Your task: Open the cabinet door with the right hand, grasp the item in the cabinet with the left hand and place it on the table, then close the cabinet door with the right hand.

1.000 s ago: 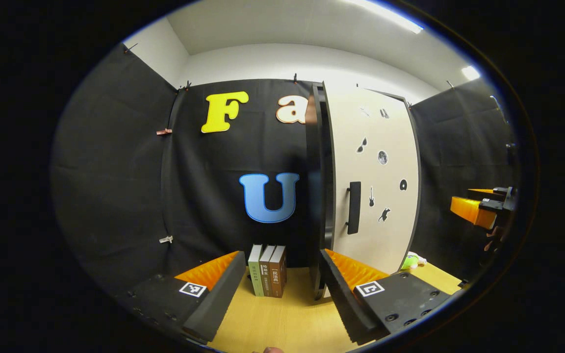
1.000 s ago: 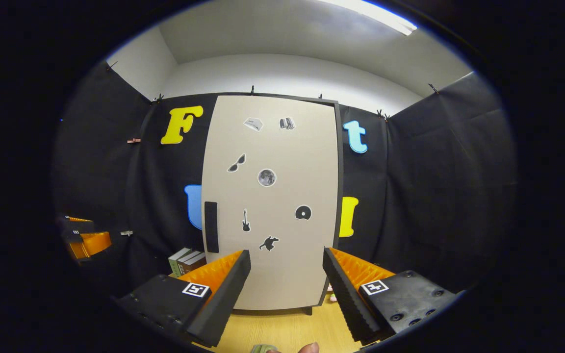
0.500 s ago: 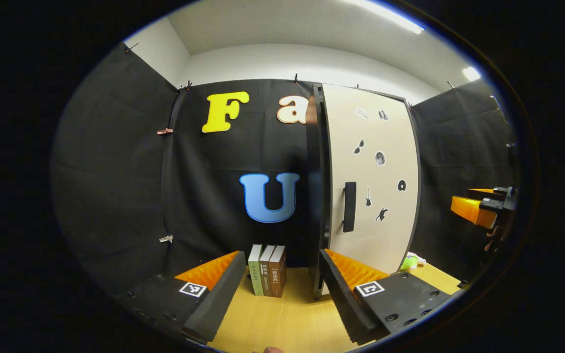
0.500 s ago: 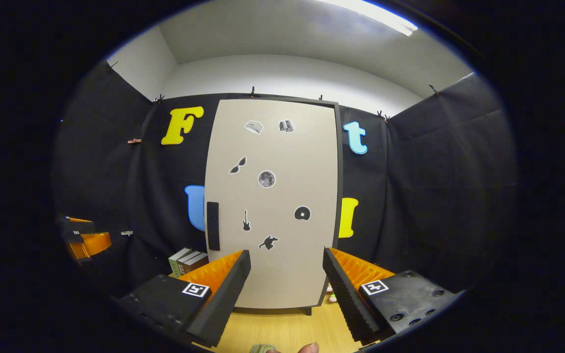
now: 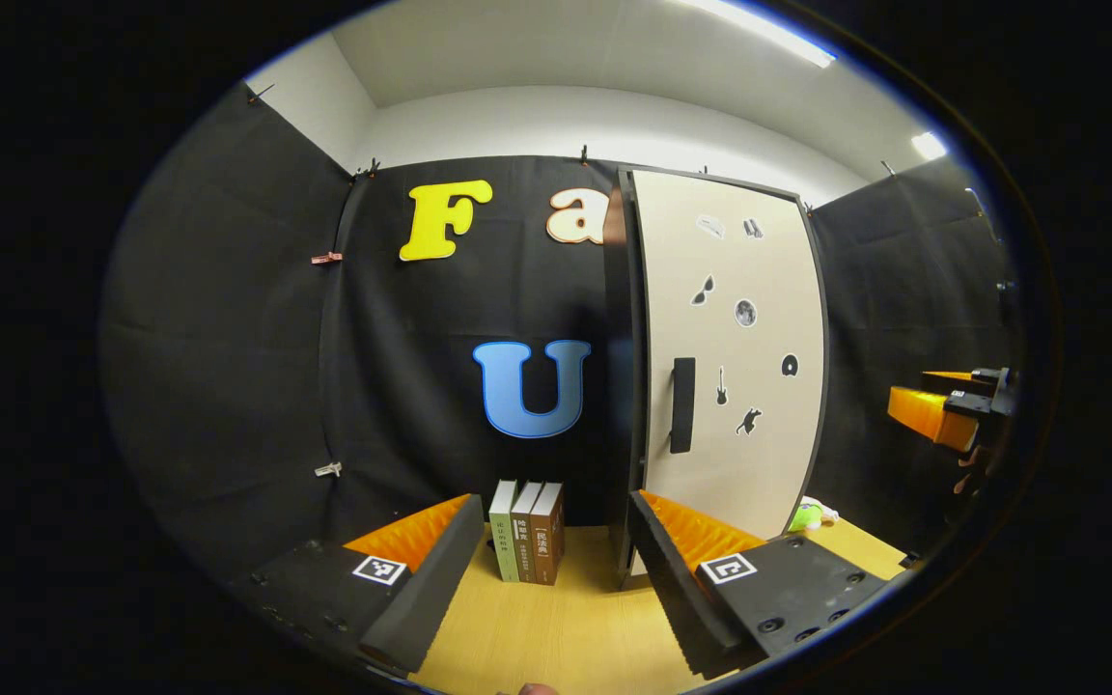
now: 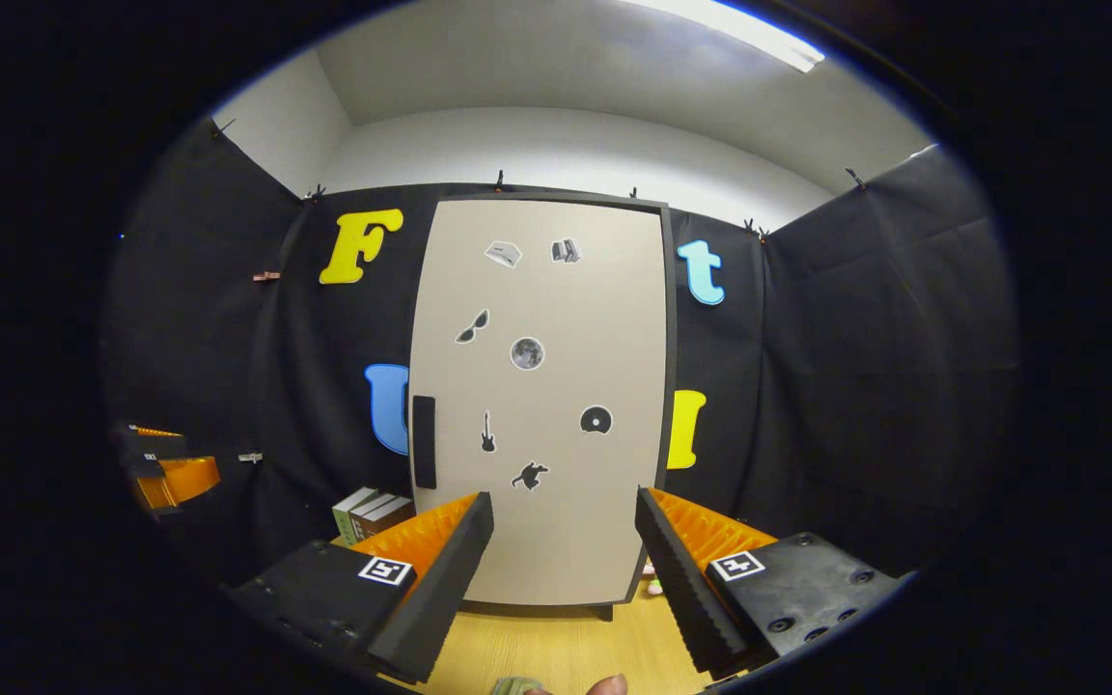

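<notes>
I see the cabinet door (image 6: 542, 405) dead ahead of my right gripper (image 6: 564, 569), standing upright beyond its spread, empty fingers. It is a pale beige panel in a dark frame, with a dark vertical handle (image 6: 424, 441) near its left edge and small black stickers scattered over its face (a guitar, a disc, a moon, sunglasses among them). From my left gripper (image 5: 556, 569), which is also released and holding nothing, the same door (image 5: 730, 357) sits ahead and to the right, seen at an angle, its handle (image 5: 681, 404) above the right finger. Low past that finger, by the door's far bottom corner, lies a small green item (image 5: 807, 516) on the table; I cannot tell what it is. Three books (image 5: 527, 531) stand upright straight ahead between the left gripper's fingers, spines toward me. The table (image 5: 566, 627) is light wood, running under both grippers. Black cloth walls close the booth, with white wall and ceiling lights above.
</notes>
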A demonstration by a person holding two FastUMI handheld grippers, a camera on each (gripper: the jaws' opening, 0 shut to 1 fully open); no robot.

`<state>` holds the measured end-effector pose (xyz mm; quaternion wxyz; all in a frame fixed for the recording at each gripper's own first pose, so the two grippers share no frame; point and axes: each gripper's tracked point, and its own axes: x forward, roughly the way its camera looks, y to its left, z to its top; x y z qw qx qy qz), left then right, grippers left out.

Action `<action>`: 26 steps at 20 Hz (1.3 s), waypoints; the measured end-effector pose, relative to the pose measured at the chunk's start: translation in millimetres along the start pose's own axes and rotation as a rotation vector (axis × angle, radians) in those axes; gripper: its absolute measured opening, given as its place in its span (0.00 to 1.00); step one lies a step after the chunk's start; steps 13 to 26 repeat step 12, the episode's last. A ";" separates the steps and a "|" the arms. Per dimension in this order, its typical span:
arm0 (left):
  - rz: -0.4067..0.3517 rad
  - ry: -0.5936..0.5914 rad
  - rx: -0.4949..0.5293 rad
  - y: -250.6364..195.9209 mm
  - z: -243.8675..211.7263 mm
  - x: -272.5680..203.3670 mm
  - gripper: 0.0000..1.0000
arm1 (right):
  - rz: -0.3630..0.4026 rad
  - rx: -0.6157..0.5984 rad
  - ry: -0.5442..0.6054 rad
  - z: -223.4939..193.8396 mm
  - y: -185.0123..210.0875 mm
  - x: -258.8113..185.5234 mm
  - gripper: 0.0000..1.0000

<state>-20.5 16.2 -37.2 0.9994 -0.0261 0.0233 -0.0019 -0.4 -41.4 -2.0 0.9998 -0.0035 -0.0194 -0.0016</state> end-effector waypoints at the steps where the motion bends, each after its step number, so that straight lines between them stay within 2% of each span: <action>1: 0.000 0.000 -0.001 -0.1 0.3 -0.1 0.95 | 0.001 0.000 0.001 -0.2 0.9 -0.5 0.96; 26: -0.001 -0.001 0.005 -2.2 2.1 -0.4 0.95 | 0.004 0.002 -0.003 1.2 1.2 0.6 0.96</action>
